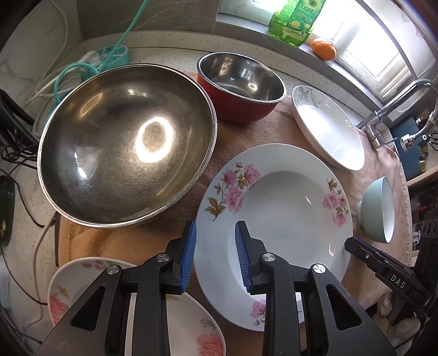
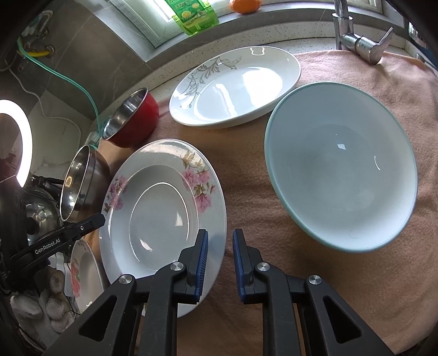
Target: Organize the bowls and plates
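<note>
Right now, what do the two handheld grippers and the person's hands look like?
Both grippers, left and right, are black linkage frames with silver pivot bolts and ribbed blue pads on the jaws. White lettering reads "GenRobot.AI" on the left, "DAS" on the right. The hand wears a white knit glove.

The right tongs (image 1: 388, 276), seen from the left wrist camera, carried "DAS" in white letters on the black body. The left tongs (image 2: 54, 241), seen from the right wrist camera, read "GenRobot.AI". The green bottle's (image 1: 295, 20) label print was too small to read.
</note>
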`<state>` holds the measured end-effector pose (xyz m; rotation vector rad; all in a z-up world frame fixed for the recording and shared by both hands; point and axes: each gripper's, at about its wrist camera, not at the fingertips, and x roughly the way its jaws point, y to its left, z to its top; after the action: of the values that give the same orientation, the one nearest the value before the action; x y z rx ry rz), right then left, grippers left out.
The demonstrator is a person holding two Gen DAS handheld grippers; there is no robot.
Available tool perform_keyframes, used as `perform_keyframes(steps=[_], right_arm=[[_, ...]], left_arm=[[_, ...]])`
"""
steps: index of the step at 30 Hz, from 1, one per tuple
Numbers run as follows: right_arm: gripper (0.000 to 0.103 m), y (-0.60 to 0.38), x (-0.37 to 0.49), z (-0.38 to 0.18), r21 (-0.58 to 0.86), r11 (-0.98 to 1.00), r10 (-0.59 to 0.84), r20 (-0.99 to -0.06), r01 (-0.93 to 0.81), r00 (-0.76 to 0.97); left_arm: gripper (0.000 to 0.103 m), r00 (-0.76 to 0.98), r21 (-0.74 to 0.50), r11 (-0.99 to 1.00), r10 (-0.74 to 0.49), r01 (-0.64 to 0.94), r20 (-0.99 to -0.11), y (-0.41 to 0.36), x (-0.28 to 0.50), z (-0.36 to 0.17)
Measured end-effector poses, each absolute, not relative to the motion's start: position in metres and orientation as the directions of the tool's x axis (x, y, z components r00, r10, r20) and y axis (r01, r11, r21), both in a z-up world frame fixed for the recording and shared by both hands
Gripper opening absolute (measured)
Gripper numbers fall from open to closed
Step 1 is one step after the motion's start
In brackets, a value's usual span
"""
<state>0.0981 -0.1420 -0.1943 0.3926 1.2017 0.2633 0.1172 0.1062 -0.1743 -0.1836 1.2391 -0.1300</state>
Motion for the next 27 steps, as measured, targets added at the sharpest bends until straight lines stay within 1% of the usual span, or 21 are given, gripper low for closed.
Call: perform_keyframes(steps=[11, 27], right_arm=[[0.015, -0.14, 0.103, -0.196, 0.443, 0.897, 0.415, -0.846, 0.008, 0.334], [0.015, -0.143, 0.104, -0.199, 0.477, 0.878, 0.443, -0.837, 0.03, 0.321]], left_arm=[[0.027, 0.295, -0.202, 0.979, -0.195, 0.005, -0.936, 0.106, 0.122, -0.183], [0.027, 0.286, -0.2, 0.98, -0.194, 0.007, -0.939, 0.104, 0.123, -0.184]])
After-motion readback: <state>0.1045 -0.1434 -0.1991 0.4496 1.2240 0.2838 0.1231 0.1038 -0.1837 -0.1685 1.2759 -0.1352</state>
